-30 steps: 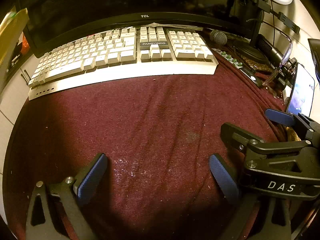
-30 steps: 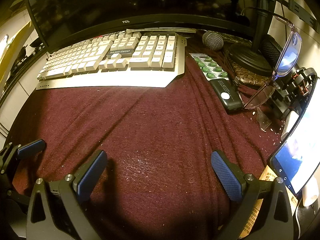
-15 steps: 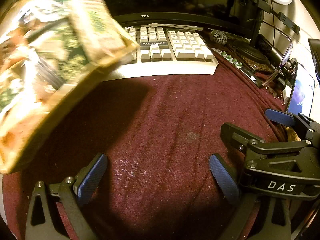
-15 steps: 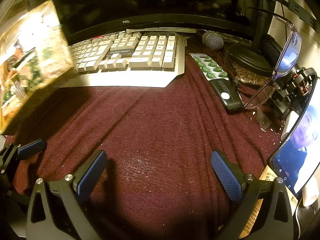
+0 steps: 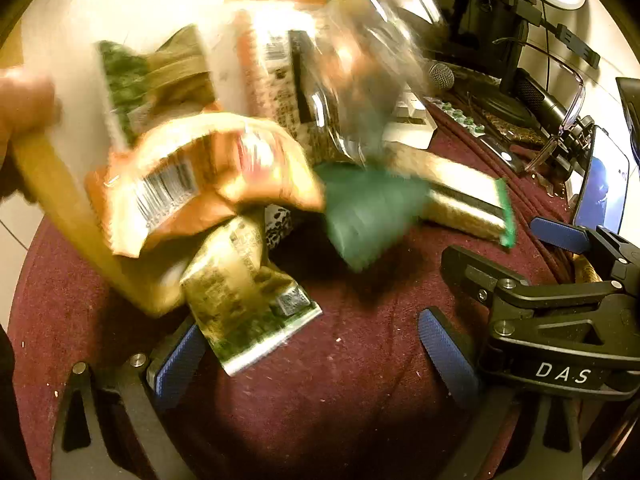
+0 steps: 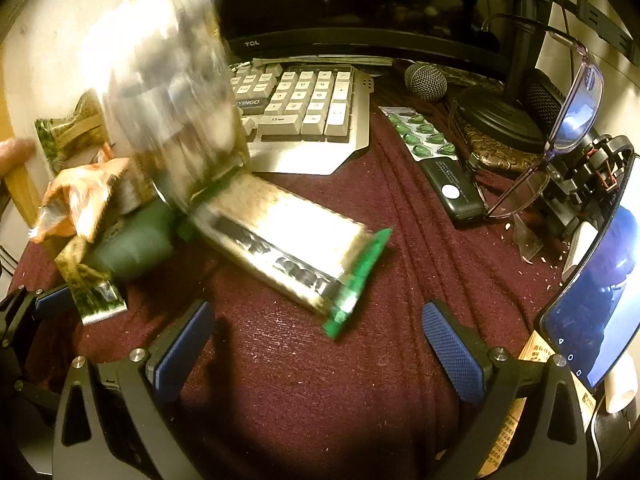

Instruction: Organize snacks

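Several snack packs are tumbling onto the maroon cloth (image 6: pixel 320 400), blurred by motion. A long silvery pack with a green end (image 6: pixel 288 240) lies nearest my right gripper (image 6: pixel 316 348), which is open and empty just in front of it. An orange packet (image 5: pixel 192 188), a dark green packet (image 5: pixel 368 208) and an olive packet (image 5: pixel 244 300) pile up at the left. The olive packet lies against the left finger of my left gripper (image 5: pixel 312 356), which is open and holds nothing. A clear bag (image 6: pixel 168 92) is mid-air. A person's hand (image 5: pixel 24 104) tips a yellow box (image 5: pixel 60 208) at the left.
A keyboard (image 6: pixel 312 112) and a monitor (image 6: pixel 360 0) stand behind the pile. At the right lie a pill blister (image 6: pixel 420 132), a black device (image 6: pixel 452 192), glasses (image 6: pixel 560 132), a microphone (image 6: pixel 426 80) and a propped phone (image 6: pixel 592 300).
A box came in from the left, tipped over, and its snack packs have spilled onto the cloth in front of the keyboard. Neither gripper has moved.
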The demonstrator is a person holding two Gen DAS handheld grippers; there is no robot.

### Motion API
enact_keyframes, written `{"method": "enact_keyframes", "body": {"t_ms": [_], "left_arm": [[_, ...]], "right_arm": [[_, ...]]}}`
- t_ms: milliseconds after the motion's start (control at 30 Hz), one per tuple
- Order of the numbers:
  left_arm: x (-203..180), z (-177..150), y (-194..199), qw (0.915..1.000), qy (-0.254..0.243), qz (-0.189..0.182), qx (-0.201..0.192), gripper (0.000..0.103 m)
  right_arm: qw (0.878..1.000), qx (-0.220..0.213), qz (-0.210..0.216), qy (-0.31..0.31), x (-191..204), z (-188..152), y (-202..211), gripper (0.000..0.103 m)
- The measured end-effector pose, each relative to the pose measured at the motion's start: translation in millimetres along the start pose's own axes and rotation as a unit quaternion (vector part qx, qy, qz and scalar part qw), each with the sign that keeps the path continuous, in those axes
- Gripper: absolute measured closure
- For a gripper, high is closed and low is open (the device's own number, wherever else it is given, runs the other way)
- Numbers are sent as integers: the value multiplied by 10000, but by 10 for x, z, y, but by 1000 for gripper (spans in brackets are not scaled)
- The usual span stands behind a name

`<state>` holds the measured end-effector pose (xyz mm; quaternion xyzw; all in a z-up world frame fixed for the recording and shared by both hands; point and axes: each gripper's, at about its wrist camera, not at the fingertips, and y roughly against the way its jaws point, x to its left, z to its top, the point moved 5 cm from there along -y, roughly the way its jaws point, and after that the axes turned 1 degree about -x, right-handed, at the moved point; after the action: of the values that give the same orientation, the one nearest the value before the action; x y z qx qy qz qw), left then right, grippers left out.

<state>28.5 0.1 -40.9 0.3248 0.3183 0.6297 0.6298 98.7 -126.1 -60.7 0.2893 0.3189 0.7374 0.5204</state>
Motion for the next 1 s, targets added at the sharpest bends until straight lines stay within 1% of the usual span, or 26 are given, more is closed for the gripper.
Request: {"method": "enact_keyframes", "body": {"t_ms": [667,800,1000], "left_arm": [[-8,-31,1,10000,-3,0,1,1],[5,32,-7,10000,-2,-1,2,1],[4,32,-7,10000,-2,0,1,1]], "right_arm": [[10000,4,2,1,9,9,3,0],[10000,4,1,2,12,10,3,0],[10000,5,0,0,16,13,-2,0]]}}
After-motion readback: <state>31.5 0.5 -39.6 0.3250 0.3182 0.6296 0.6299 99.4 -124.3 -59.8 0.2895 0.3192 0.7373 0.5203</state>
